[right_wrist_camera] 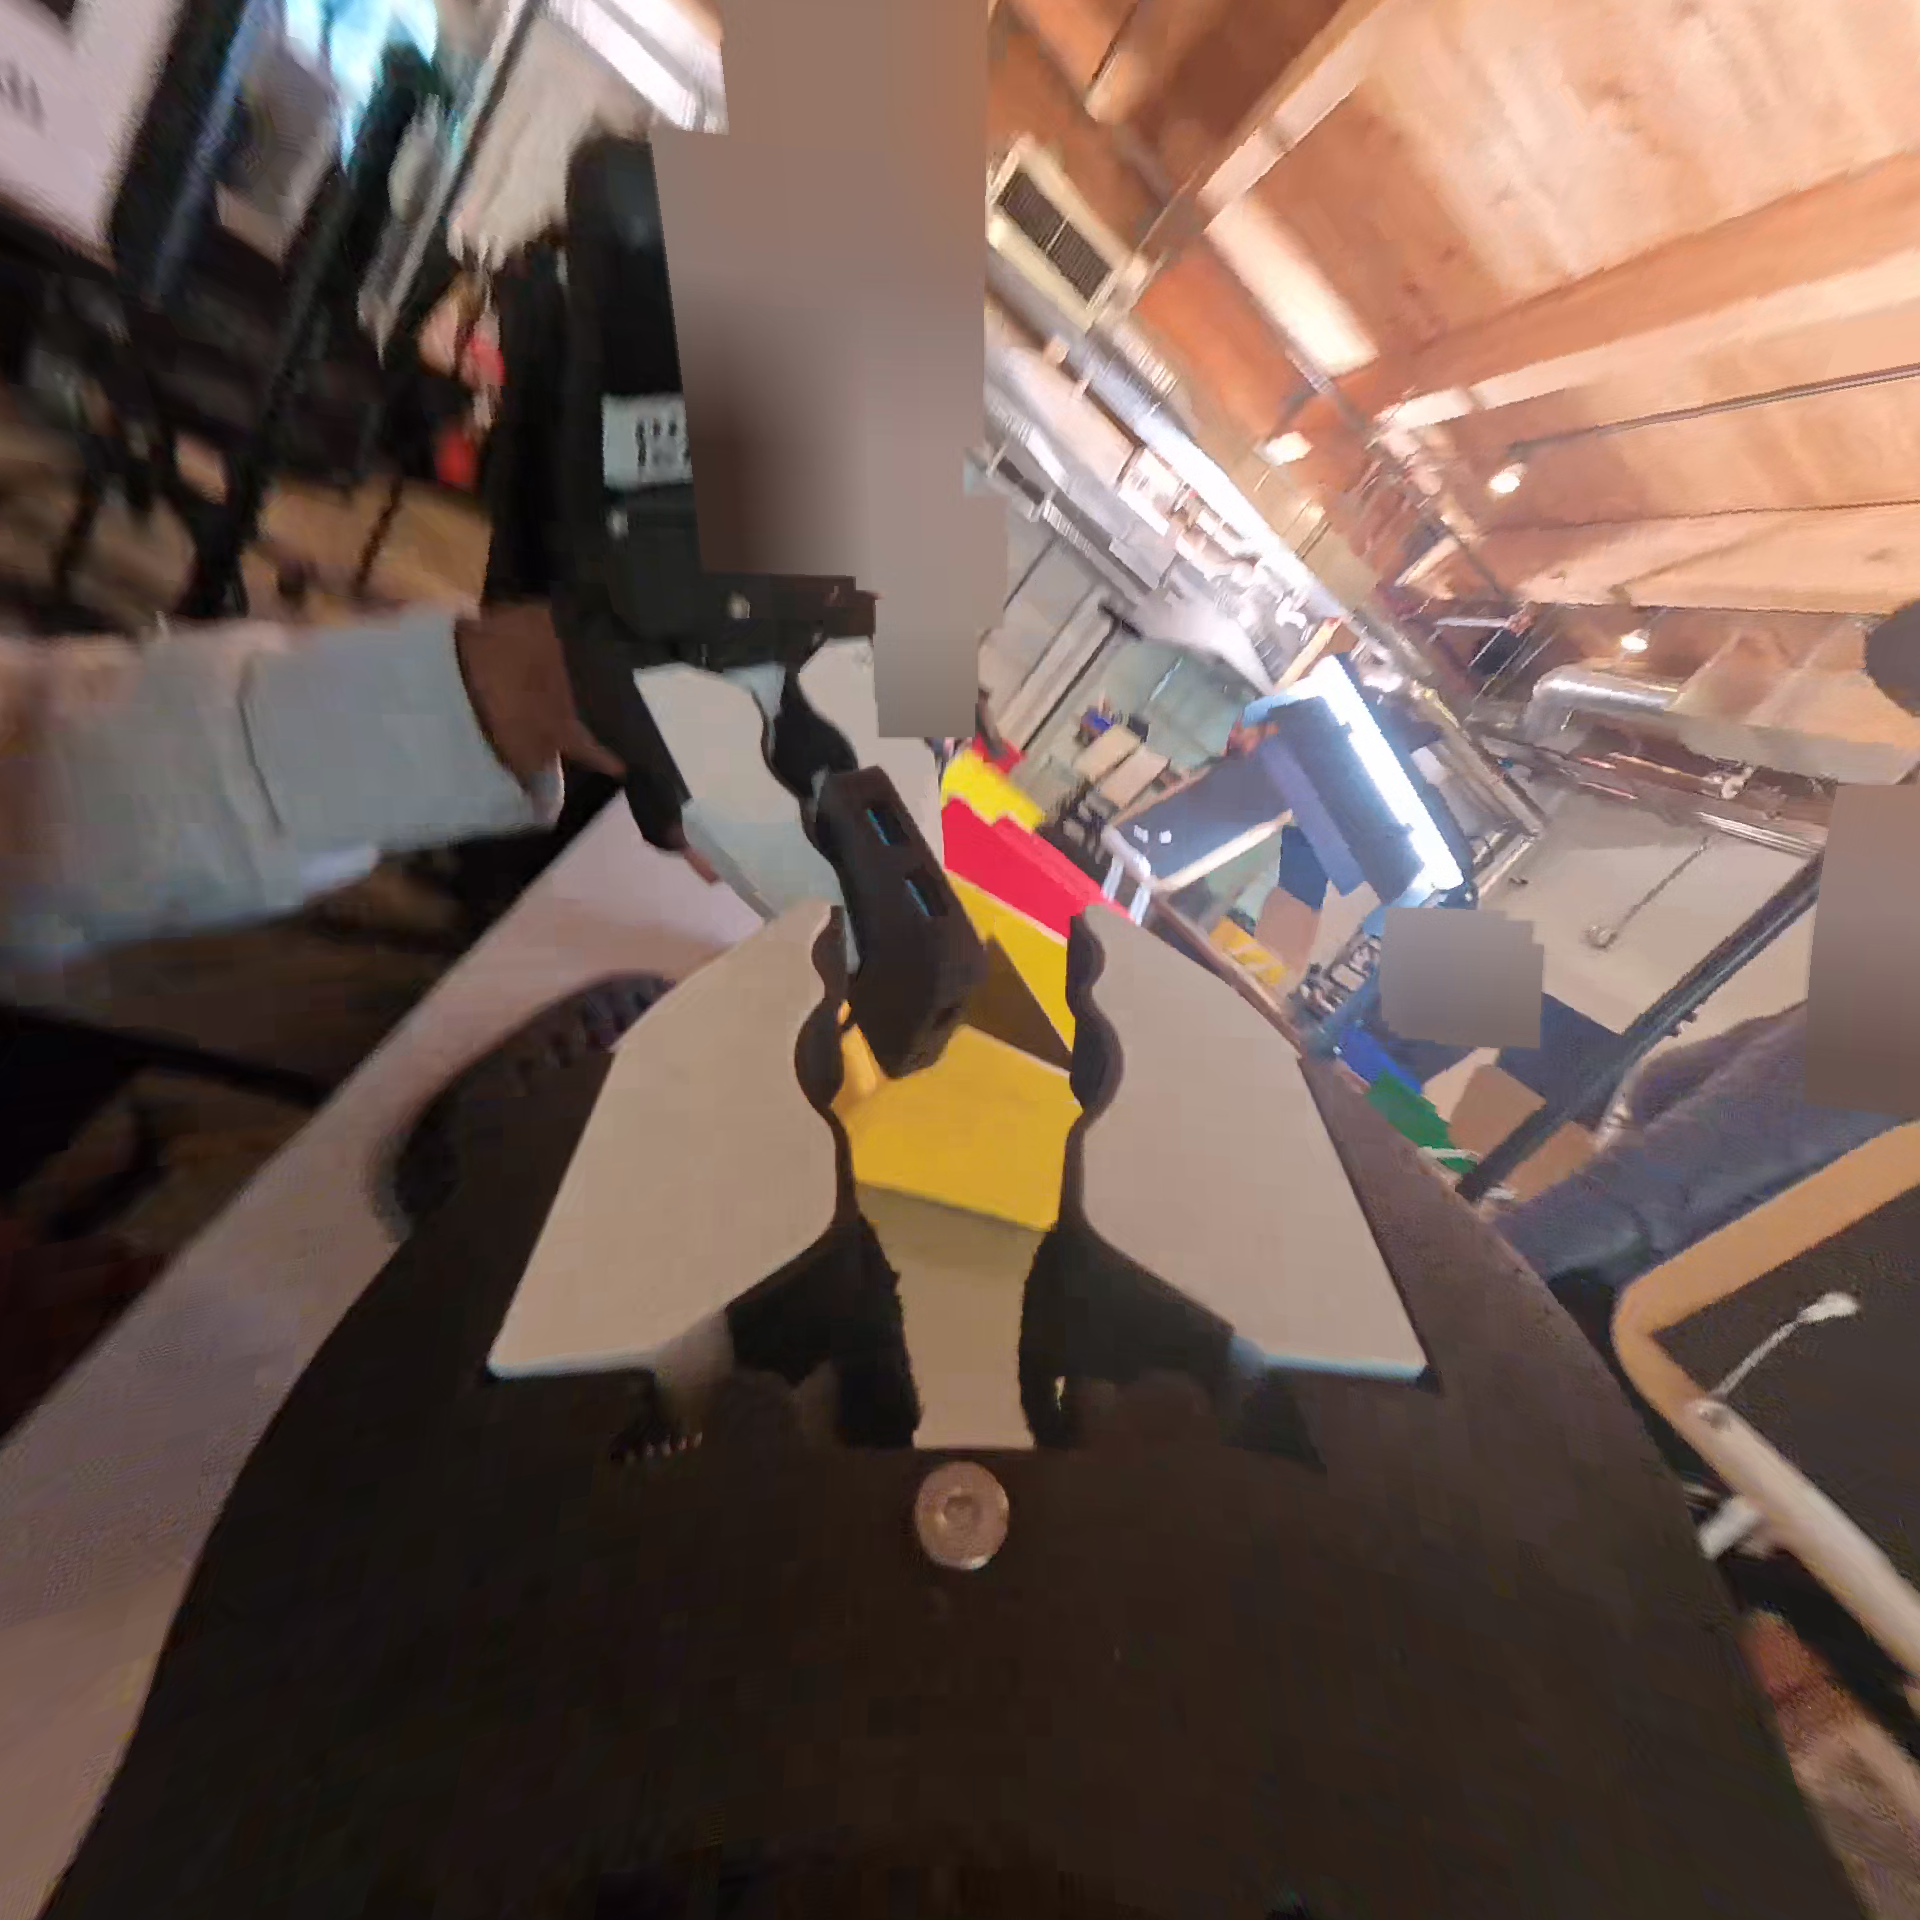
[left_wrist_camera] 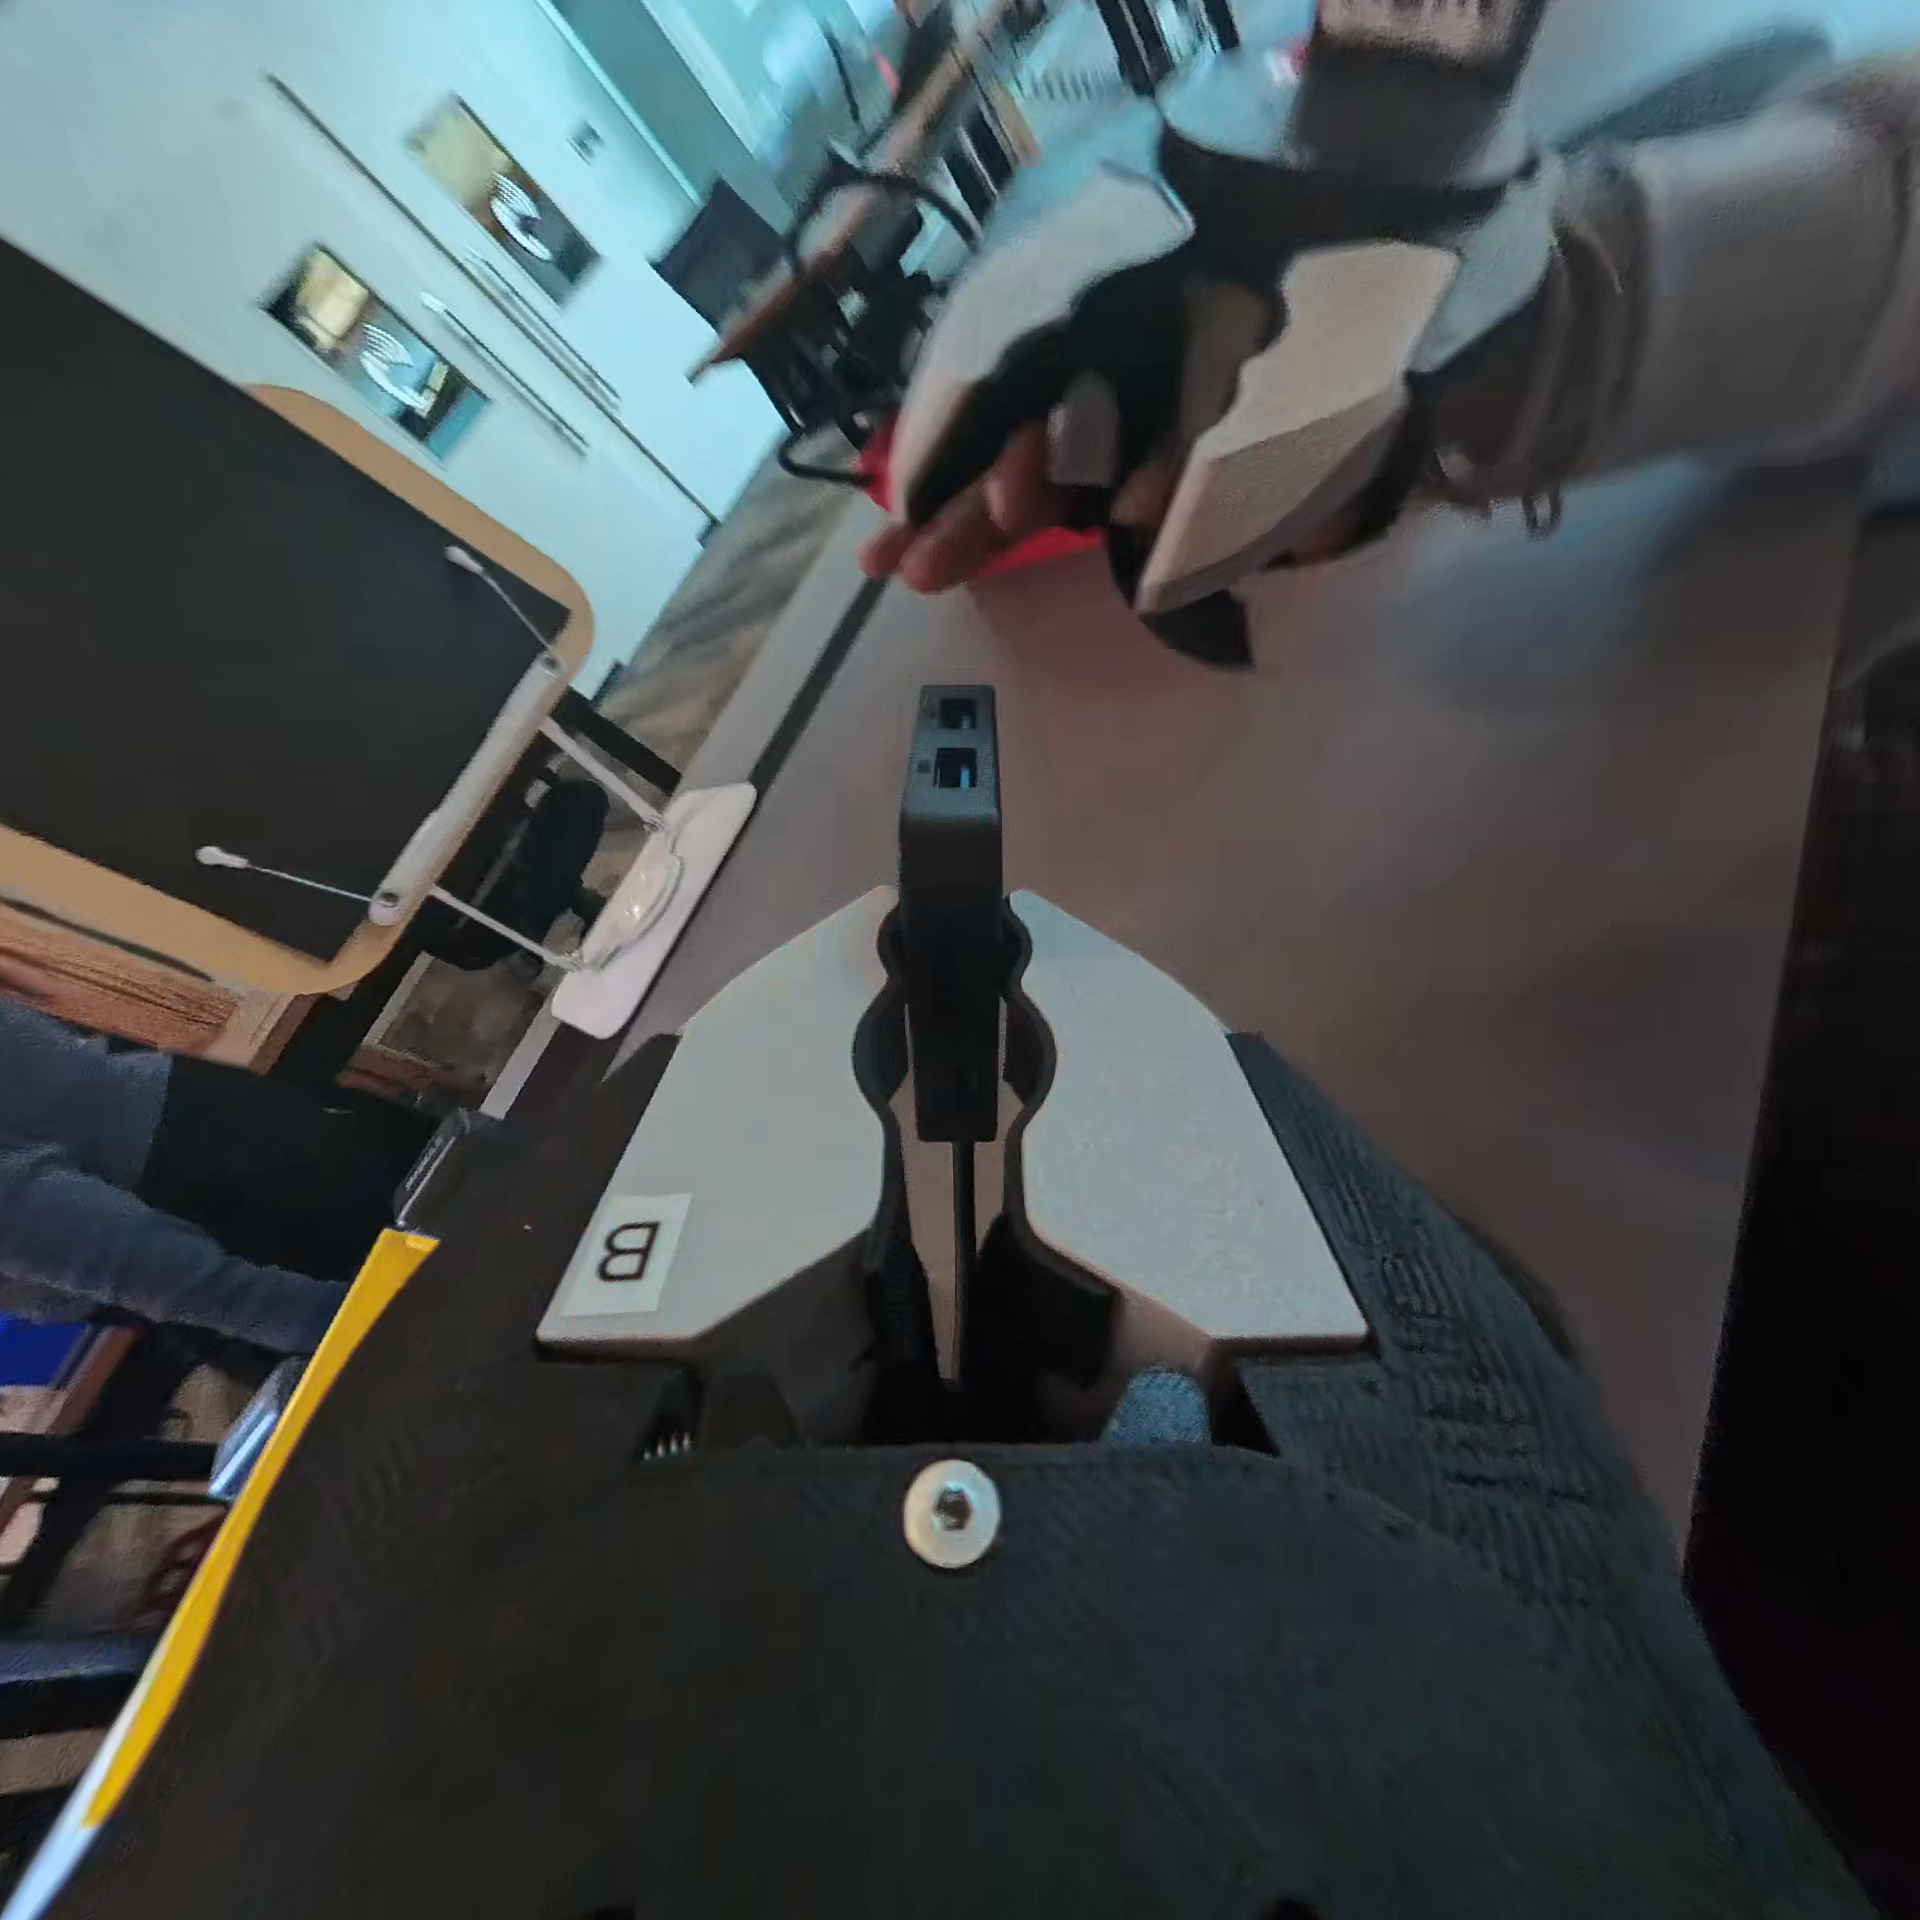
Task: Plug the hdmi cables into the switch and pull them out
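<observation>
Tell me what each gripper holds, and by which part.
Left gripper clamps the black switch by its cabled rear half, ports facing outward. Right gripper is open, holding nothing.

Bright indoor light, wide-angle warping, motion blur toward the edges.

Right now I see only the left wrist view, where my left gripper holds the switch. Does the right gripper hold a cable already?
Observer: No. In the right wrist view the right gripper is open, with nothing between its fingers.
Operator: Can that camera see the switch?
Observer: Yes. The switch is just ahead of it, tilted, held by the left gripper.
Operator: Is a cable in front of it?
Observer: None shows in that view; a yellow block lies beyond the switch.
</observation>
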`<state>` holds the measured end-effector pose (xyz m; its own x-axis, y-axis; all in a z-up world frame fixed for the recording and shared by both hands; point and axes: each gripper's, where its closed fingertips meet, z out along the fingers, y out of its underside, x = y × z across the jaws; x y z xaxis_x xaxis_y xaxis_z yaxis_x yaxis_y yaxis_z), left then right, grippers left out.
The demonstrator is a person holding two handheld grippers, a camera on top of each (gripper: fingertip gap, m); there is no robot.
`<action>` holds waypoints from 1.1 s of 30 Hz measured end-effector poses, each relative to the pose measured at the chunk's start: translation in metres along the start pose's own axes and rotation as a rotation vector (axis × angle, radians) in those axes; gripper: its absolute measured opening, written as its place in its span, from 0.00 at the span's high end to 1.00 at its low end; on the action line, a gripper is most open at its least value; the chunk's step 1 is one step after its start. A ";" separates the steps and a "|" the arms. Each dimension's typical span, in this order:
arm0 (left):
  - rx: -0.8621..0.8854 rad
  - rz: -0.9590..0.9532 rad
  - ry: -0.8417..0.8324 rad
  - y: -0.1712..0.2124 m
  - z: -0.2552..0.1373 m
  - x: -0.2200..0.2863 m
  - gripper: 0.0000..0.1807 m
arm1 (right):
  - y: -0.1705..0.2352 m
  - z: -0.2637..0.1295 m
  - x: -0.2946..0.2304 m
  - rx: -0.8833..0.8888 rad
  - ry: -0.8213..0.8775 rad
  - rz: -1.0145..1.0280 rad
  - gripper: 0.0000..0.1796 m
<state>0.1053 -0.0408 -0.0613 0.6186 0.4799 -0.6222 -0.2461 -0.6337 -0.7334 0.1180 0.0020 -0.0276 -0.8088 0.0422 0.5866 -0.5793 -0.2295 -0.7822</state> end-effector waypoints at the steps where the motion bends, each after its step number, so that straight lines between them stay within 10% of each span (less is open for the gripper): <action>1: -0.034 0.034 0.021 0.003 0.002 0.005 0.93 | 0.006 0.003 -0.004 -0.058 -0.025 -0.053 0.77; 9: -0.119 0.166 0.048 0.010 0.017 0.021 0.85 | 0.046 0.016 -0.027 -0.489 -0.269 -0.375 0.92; 15: 0.458 -0.091 -0.320 -0.060 -0.035 -0.041 0.79 | 0.004 0.002 0.025 -0.092 0.039 -0.125 0.92; 18: 0.798 -0.385 -0.084 -0.085 -0.057 -0.033 0.83 | -0.021 -0.015 0.050 0.180 0.127 0.123 0.92; 24: 0.666 -0.577 0.117 -0.059 -0.001 -0.017 0.69 | -0.022 -0.009 0.033 0.362 -0.007 0.465 0.92; 27: 0.800 -0.541 0.144 -0.069 -0.009 -0.013 0.91 | -0.017 0.003 0.012 0.338 -0.116 0.526 0.92; 33: 0.689 -0.437 0.238 -0.054 -0.012 0.000 0.93 | -0.011 0.007 0.002 0.193 -0.194 0.469 0.86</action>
<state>0.1276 -0.0137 -0.0181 0.8853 0.4063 -0.2261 -0.2997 0.1270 -0.9455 0.1236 -0.0023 -0.0170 -0.9318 -0.2843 0.2258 -0.1163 -0.3555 -0.9274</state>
